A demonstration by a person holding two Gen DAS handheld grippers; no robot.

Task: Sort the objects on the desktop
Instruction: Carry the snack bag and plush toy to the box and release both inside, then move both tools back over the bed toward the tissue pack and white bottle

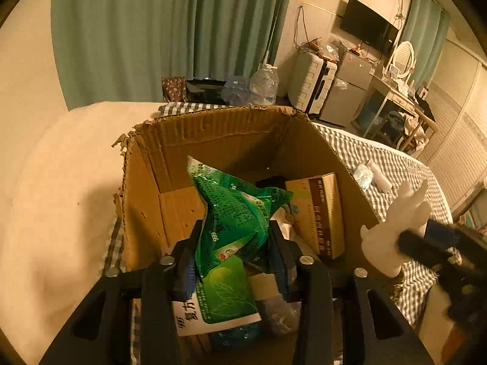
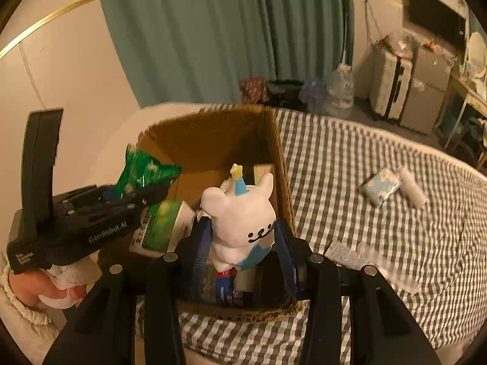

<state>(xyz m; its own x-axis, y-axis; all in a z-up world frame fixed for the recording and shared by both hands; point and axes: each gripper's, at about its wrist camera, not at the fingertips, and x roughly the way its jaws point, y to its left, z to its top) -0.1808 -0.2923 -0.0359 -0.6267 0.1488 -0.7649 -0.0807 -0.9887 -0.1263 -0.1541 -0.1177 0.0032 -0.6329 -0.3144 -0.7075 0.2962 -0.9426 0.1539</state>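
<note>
Both grippers are hovering over the box (image 1: 213, 140) at the drop-in step: left gripper (image 1: 232, 240) fingers are pinching the green pouch (image 1: 237, 210), right gripper (image 2: 242, 240) fingers are clamping the toy (image 2: 240, 219). Next, prob. spreading both pairs of fingers w/ each item directly below them, inside the box walls.

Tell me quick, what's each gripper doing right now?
Left gripper: holding the green packet over the cardboard box.
Right gripper: holding the white toy figure over the same box.
</note>
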